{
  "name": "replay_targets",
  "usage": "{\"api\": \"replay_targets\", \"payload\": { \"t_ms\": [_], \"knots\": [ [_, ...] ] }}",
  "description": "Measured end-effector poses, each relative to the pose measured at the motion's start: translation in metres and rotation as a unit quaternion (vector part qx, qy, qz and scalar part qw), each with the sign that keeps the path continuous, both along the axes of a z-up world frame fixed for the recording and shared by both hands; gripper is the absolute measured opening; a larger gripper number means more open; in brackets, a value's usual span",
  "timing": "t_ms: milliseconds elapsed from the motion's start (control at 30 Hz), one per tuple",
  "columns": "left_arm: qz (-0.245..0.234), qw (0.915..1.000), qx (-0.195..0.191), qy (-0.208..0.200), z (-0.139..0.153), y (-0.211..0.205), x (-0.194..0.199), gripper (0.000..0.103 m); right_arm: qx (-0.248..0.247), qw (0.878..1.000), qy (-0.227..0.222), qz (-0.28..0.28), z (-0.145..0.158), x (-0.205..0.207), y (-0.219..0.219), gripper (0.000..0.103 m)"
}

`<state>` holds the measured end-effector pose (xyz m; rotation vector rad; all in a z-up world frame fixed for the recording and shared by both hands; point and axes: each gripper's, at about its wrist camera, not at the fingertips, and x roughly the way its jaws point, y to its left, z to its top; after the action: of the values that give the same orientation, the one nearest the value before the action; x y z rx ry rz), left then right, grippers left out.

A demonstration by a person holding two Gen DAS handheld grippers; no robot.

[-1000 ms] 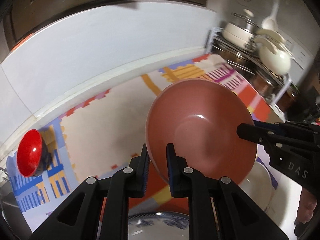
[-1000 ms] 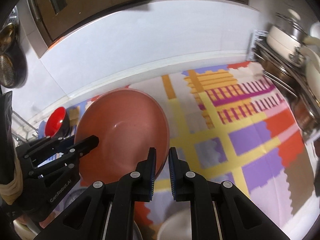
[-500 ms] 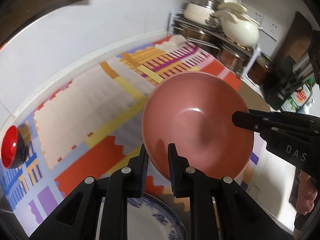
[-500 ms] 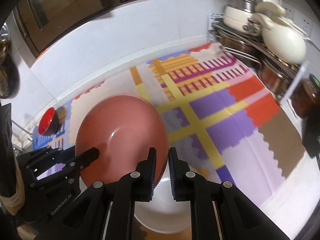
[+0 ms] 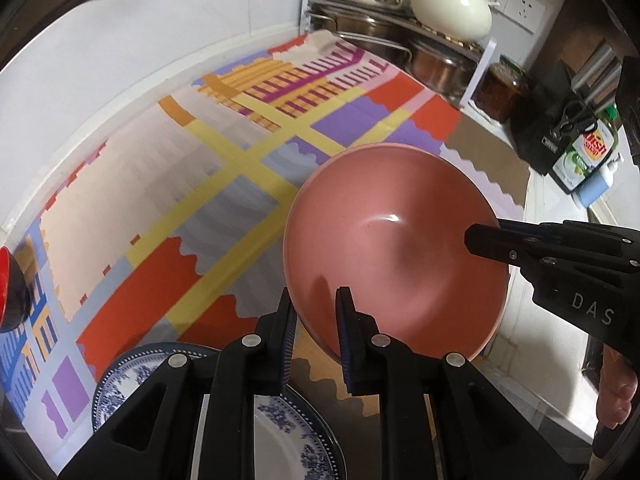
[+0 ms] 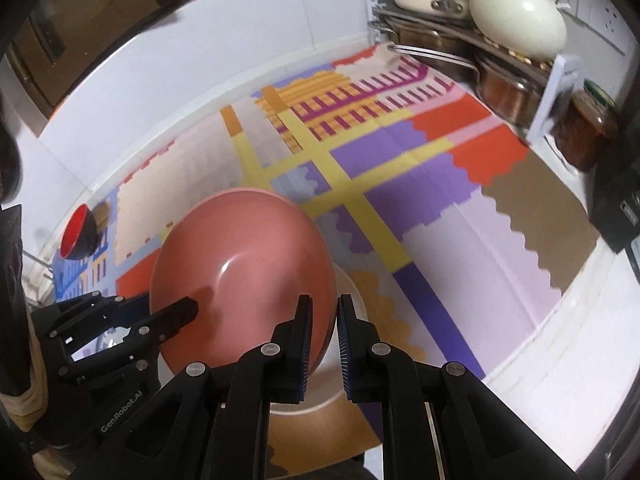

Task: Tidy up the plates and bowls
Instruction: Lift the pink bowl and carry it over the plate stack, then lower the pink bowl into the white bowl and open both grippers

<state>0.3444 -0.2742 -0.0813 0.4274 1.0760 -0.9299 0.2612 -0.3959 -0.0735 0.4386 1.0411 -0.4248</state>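
A large pink bowl [image 5: 396,248] [image 6: 240,264] hangs tilted above the patterned mat [image 5: 192,208], held at opposite sides of its rim. My left gripper [image 5: 315,304] is shut on its near-left rim, and its fingers [image 6: 180,312] show in the right wrist view. My right gripper [image 6: 325,304] is shut on the opposite rim, with one finger [image 5: 484,236] reaching over the bowl's inside. Below the left gripper lies a blue-and-white plate [image 5: 124,380]. A cream plate [image 6: 358,308] sits under the pink bowl. At the far left stands a red bowl [image 6: 76,236] [image 5: 6,288].
A metal rack with steel pots and a cream lidded pot [image 5: 452,12] [image 6: 520,20] fills the back right corner. Beside it are a dark jar [image 5: 500,88] [image 6: 588,128], a black knife block [image 5: 560,112] and a dish-soap bottle [image 5: 588,156]. A white wall runs behind.
Both grippers carried the pink bowl rightward and slightly lower across the mat. The red bowl slid toward the left edge, while the rack, blue plate and cream plate came further into view.
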Motion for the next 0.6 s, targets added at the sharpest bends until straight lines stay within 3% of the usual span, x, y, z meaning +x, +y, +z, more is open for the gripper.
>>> {"api": "replay_targets", "payload": {
  "t_ms": [600],
  "knots": [
    [-0.013, 0.9995, 0.028, -0.003, -0.020, -0.010, -0.010, 0.023, 0.023, 0.999, 0.030, -0.003, -0.026, -0.014, -0.003, 0.014]
  ]
}}
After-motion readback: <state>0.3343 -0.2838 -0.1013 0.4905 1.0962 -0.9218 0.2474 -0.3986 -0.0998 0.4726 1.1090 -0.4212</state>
